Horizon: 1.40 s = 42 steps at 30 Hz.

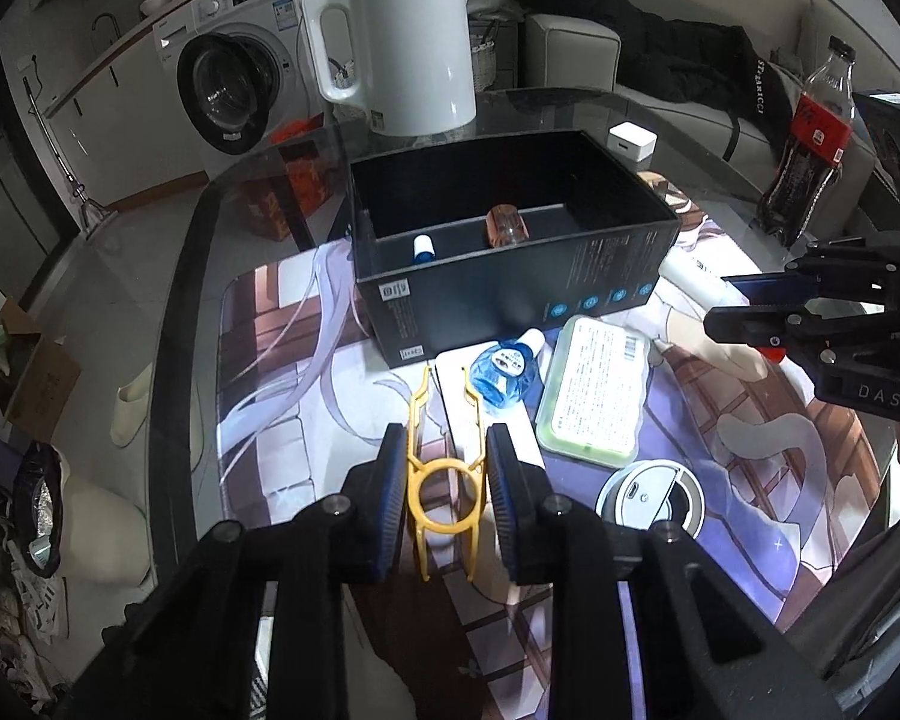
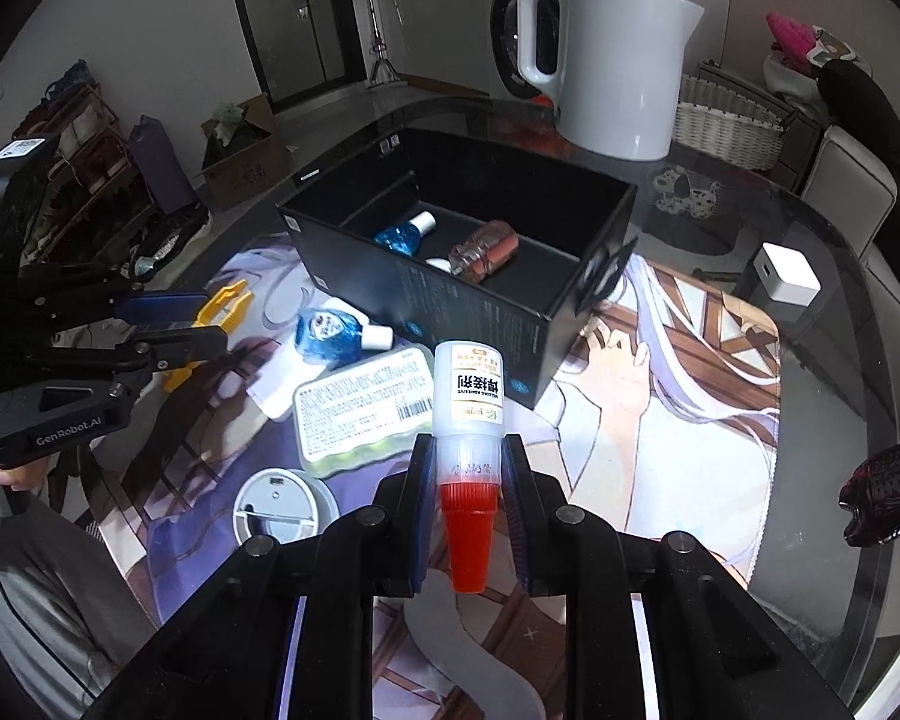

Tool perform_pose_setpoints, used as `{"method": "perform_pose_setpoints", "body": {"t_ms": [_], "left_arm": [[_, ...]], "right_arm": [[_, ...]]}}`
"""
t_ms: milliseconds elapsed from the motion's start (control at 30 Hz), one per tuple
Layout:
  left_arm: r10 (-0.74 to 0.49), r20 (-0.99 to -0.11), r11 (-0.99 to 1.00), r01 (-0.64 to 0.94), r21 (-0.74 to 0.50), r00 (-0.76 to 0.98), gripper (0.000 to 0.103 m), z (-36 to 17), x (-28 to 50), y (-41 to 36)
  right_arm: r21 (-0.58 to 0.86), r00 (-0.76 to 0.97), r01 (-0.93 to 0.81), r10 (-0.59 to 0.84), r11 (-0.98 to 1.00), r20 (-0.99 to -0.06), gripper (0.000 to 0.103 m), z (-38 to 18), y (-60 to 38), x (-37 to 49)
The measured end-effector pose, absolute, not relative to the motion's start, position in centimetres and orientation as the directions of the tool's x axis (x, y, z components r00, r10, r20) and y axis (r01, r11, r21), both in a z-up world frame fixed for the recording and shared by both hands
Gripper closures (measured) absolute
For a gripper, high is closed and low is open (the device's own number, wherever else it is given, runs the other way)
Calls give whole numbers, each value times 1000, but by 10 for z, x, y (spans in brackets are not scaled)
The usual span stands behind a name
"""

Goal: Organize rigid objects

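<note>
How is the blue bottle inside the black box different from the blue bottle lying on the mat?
The blue bottle in the black box rests on the box floor; the blue bottle on the mat lies outside, beside the green-edged case. The mat one shows a label; the boxed one doesn't. Both lie on their sides, white-capped.

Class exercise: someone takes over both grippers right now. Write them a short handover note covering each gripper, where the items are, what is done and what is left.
Left gripper: shut on the yellow clip, held above the mat.
Right gripper: shut on the glue bottle, red cap toward the camera, just short of the black box.
Done: a blue bottle and a clear orange bottle lie in the box.
Left: box the clip and the glue, then the second blue bottle, green case and round white disc, all on the mat.
</note>
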State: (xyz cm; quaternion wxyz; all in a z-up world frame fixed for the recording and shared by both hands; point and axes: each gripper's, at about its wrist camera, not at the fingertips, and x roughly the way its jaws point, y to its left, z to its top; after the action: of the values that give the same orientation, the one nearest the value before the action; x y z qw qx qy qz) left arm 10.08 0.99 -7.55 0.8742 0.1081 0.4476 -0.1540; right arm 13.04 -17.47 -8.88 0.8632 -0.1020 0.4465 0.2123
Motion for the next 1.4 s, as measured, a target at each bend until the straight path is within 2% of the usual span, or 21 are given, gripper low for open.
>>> {"method": "perform_pose_setpoints", "body": {"t_ms": [400, 567, 733, 867, 1400], "left_arm": [[-209, -585, 931, 342, 125, 783, 78, -17, 73, -2], [-226, -458, 939, 318, 134, 860, 78, 5, 55, -2], [-242, -306, 945, 295, 139, 921, 78, 21, 33, 4], [-237, -226, 951, 273, 145, 945, 78, 31, 22, 8], [-250, -247, 953, 283, 108, 936, 78, 37, 41, 1]], "right_arm": [[-44, 736, -458, 351, 888, -579, 82, -26, -154, 88], [-152, 884, -385, 317, 910, -344, 83, 1, -154, 51], [-190, 933, -346, 314, 919, -176, 83, 20, -154, 23], [-204, 939, -337, 313, 919, -143, 83, 24, -149, 12], [-158, 939, -333, 311, 930, -150, 83, 31, -152, 28]]}}
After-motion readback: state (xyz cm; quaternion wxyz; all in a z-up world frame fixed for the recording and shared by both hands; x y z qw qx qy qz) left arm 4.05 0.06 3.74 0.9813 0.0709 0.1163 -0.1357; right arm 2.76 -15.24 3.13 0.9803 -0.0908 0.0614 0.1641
